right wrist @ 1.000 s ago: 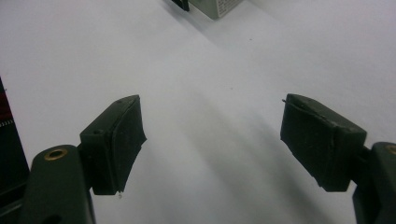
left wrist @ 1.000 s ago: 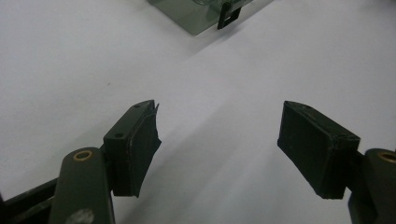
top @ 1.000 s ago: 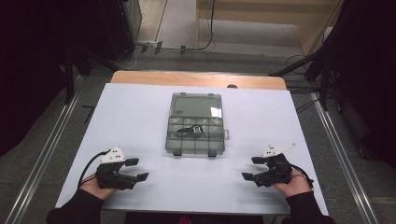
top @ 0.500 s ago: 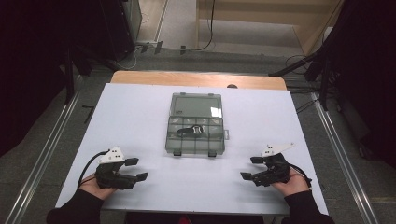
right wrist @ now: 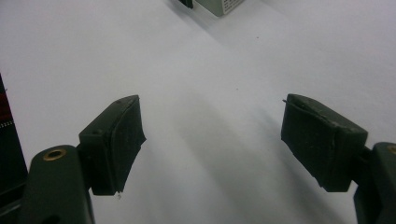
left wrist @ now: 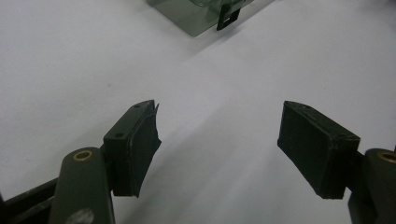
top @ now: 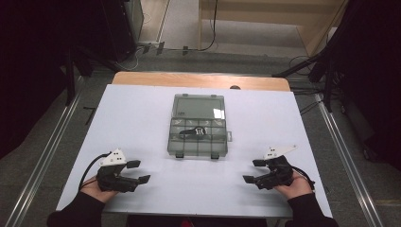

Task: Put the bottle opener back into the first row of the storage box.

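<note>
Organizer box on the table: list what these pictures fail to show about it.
- Contents of the organizer box: in the high view they are too small and veiled by the tinted lid; one dark item shows, its kind unclear.
- Latches: whether the two front latches are fastened is too small to tell.
- Left gripper view: the frame's top edge cuts the box to a corner and one latch.
- Right gripper view: a corner alone remains, cut by the top edge.

no readable text, labels or numbers anywhere
</note>
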